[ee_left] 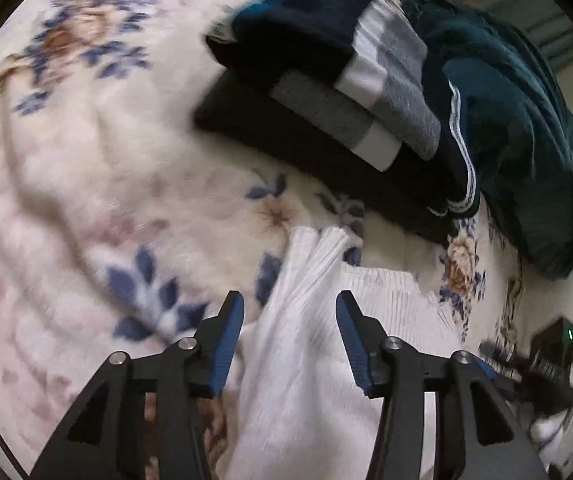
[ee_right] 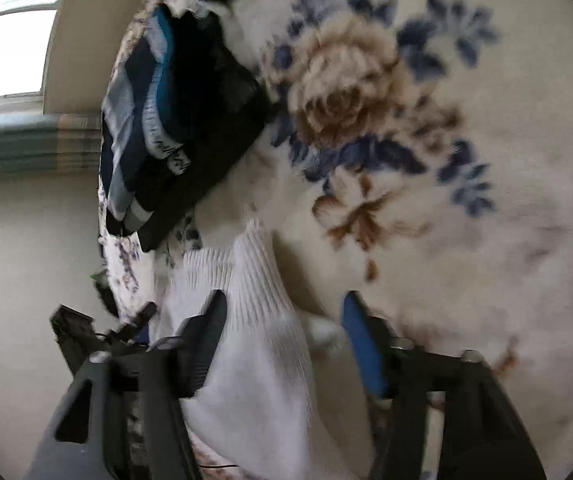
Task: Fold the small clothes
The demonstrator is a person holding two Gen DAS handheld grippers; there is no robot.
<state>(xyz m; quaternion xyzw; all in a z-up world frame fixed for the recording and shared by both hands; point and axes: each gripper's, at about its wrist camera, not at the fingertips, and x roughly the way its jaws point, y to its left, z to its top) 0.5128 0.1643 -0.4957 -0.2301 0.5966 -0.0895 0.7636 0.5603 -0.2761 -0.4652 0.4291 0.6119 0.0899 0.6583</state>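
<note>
A white ribbed garment [ee_left: 306, 320] lies on the floral blanket [ee_left: 106, 160], bunched into a ridge. My left gripper [ee_left: 290, 312] stands open over it, its blue-padded fingers either side of the ridge. In the right wrist view the same white garment [ee_right: 254, 320] runs between the fingers of my right gripper [ee_right: 282, 316], which is also open. I cannot tell whether either gripper's pads touch the cloth. Behind the garment sits a stack of folded dark clothes [ee_left: 326, 92] with grey and white bands, shown in the right wrist view as dark folded clothes [ee_right: 182, 120].
A dark teal garment [ee_left: 526, 140] is heaped at the right of the stack. The blanket's edge [ee_right: 122, 256] drops off at the left of the right wrist view, with a plain wall beyond. The other gripper's black body [ee_left: 542, 360] shows at lower right.
</note>
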